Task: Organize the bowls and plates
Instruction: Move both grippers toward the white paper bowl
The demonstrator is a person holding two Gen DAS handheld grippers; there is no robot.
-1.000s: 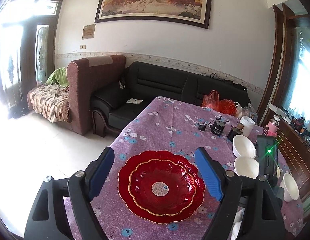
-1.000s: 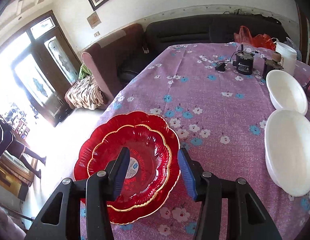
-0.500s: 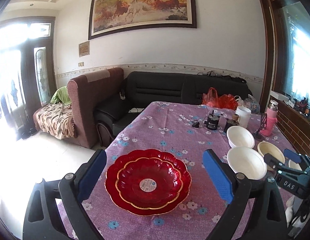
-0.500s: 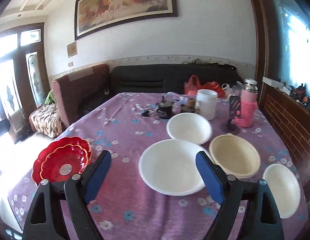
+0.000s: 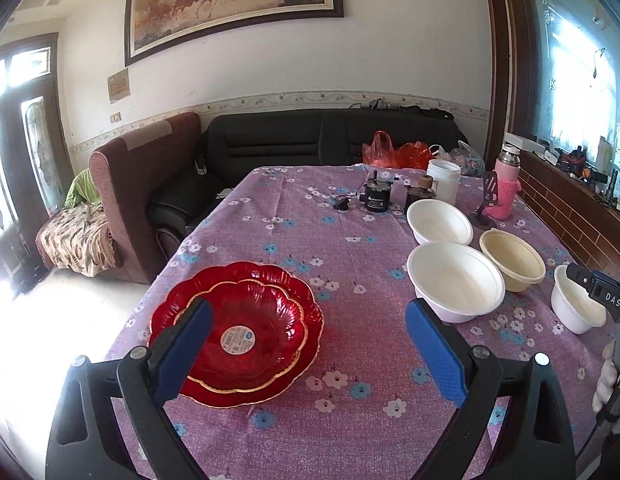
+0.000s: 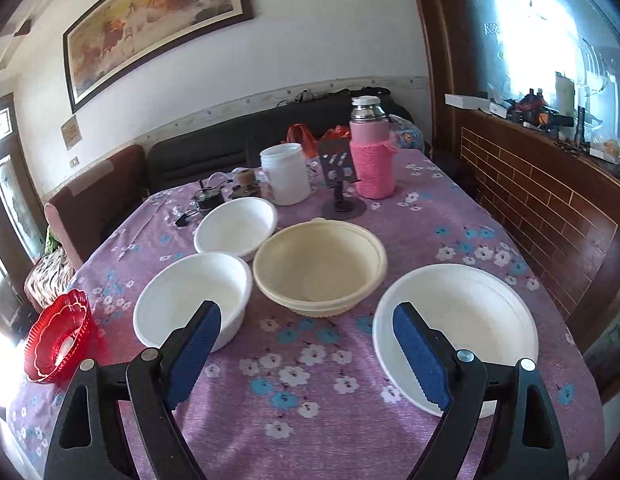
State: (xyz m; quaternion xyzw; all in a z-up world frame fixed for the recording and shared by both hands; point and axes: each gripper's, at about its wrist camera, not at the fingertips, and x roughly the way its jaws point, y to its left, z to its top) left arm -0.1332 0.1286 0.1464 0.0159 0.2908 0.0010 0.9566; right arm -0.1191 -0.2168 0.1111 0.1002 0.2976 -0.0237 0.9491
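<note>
Our left gripper [image 5: 306, 344] stands wide open with nothing between its blue, dimpled pads; the jaws have just been opening. Its left finger overlaps the near edge of the red plates [image 5: 246, 320], two scalloped, ribbed, glassy dishes with gold rims, the smaller nested in the larger, a round sticker at its centre. They sit at the near left of the table.

Our right gripper [image 6: 306, 352] is also spread wide and holds nothing, its jaws having just opened too; only flowered cloth lies between the pads. Just beyond its left finger sits a round white bowl [image 6: 190, 296], and by its right finger a wider white bowl [image 6: 462, 320]. Between and behind them is a cream bowl [image 6: 318, 264] with a lipped rim, touching or nearly touching a third white bowl [image 6: 238, 224] farther off. All look like smooth, matte plastic.

The tablecloth [image 6: 310, 380] is purple weave with white and blue flowers. At the far end stand a white jar [image 6: 284, 174] and a flask [image 6: 372, 152] in a pink knitted sleeve. Behind are a black sofa [image 5: 310, 140], a horse painting [image 5: 230, 0] and brown brick-pattern panelling at the right.
</note>
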